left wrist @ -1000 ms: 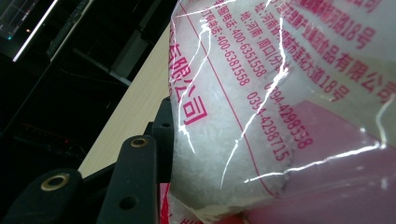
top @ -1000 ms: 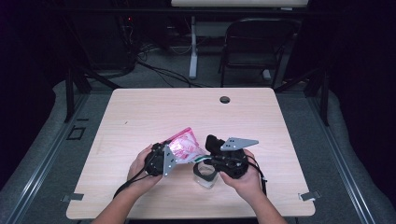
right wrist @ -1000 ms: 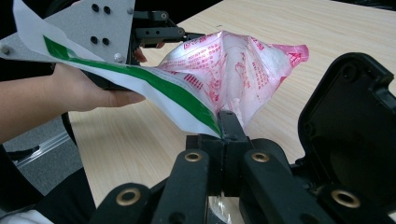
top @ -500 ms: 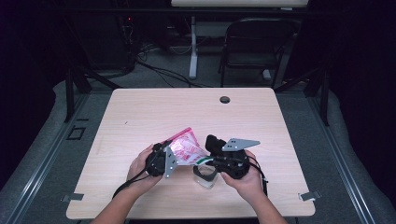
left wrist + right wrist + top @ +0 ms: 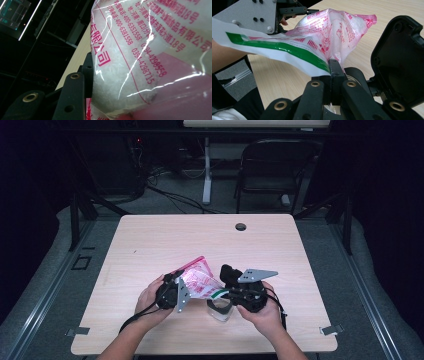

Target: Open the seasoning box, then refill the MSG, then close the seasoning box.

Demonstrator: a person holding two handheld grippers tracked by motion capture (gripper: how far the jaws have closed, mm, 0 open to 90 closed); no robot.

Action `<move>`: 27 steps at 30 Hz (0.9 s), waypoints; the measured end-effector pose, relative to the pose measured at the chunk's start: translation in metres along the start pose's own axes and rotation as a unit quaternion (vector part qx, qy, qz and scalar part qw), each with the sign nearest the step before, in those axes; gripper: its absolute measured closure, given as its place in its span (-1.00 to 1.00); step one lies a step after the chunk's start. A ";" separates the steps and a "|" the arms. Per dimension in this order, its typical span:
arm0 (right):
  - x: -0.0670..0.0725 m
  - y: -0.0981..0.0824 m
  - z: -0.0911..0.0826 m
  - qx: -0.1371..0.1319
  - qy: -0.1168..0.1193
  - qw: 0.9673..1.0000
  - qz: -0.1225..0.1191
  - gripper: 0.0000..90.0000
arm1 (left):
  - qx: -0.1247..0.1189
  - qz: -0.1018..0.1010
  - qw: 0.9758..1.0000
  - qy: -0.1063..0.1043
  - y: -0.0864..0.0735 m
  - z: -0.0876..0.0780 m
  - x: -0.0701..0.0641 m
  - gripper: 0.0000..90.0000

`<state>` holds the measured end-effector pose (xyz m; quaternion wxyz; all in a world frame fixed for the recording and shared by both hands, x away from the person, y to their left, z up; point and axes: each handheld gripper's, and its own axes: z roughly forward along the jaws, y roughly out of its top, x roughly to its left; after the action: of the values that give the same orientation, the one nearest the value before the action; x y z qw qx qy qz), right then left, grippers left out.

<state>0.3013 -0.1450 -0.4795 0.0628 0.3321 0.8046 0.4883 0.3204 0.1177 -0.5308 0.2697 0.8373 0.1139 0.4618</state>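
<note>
Nothing has shifted: left gripper (image 5: 176, 292) stays clamped on the bag (image 5: 199, 280) body, right gripper (image 5: 333, 65) pinches its green-striped edge above the clear cup (image 5: 220, 308), pouring not begun.

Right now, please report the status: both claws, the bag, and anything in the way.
Left claw clamped on bag's body. Right claw shut on its green-striped edge. Bag held above table. Clear cup sits below it; nothing blocking.

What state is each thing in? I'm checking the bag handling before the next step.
Bag: held off the table, filled with white grains.
Left gripper: fingers clamped on the bag's body.
Right gripper: fingers shut on the bag's green-striped edge.
Clear container: resting on the table.
</note>
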 end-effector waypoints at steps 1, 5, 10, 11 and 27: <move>0.000 0.000 0.000 0.000 0.000 1.000 0.001 1.00 | 0.001 0.001 1.000 0.001 0.000 0.000 0.000 0.39; -0.001 -0.001 0.001 0.000 0.001 1.000 0.005 1.00 | 0.005 0.012 1.000 0.004 0.001 -0.001 0.000 0.39; -0.001 -0.001 0.001 0.003 0.001 1.000 0.004 1.00 | 0.004 0.011 1.000 0.004 0.000 -0.001 0.000 0.39; -0.001 -0.001 0.001 0.003 0.001 1.000 0.004 1.00 | 0.004 0.013 1.000 0.004 0.000 -0.001 0.000 0.39; 0.000 -0.001 0.002 0.006 0.002 1.000 0.001 1.00 | 0.004 0.012 1.000 0.007 0.000 -0.002 0.000 0.39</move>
<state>0.3019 -0.1442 -0.4819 0.0589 0.3322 0.8072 0.4844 0.3190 0.1185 -0.5303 0.2602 0.8363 0.1073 0.4706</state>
